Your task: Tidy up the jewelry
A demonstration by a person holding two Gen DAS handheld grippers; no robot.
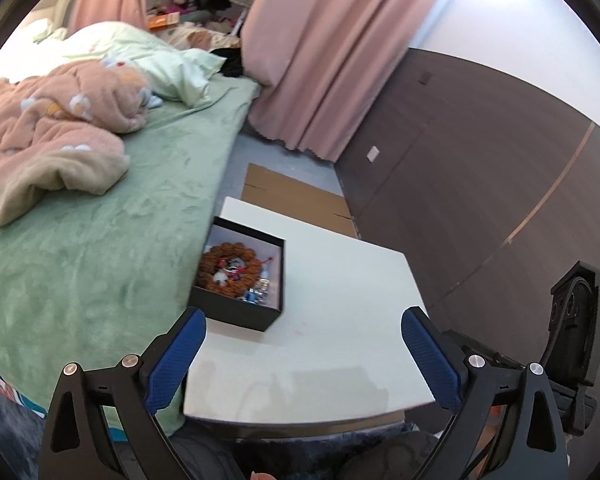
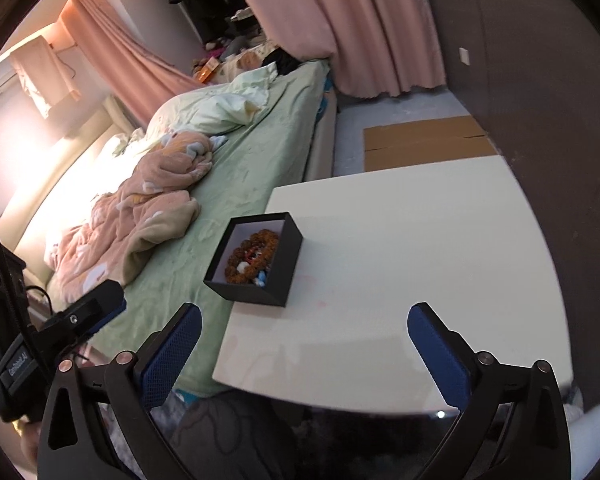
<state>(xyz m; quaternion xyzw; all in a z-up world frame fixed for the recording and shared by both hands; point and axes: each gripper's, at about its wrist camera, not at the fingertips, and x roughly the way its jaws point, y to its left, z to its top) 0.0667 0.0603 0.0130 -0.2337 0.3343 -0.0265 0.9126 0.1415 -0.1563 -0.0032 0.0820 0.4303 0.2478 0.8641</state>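
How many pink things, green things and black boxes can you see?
Pink: 2, the pink curtains and fluffy pink flowered blanket
Green: 2, the green bed sheet and pale green quilt
Black: 1, the open black cardboard box
Total: 5

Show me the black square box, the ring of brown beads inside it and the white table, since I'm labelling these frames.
black square box (image 1: 236, 311): left wrist view, near outer wall.
ring of brown beads (image 1: 249, 277): left wrist view, right arc of ring.
white table (image 2: 412, 248): right wrist view, bare top.
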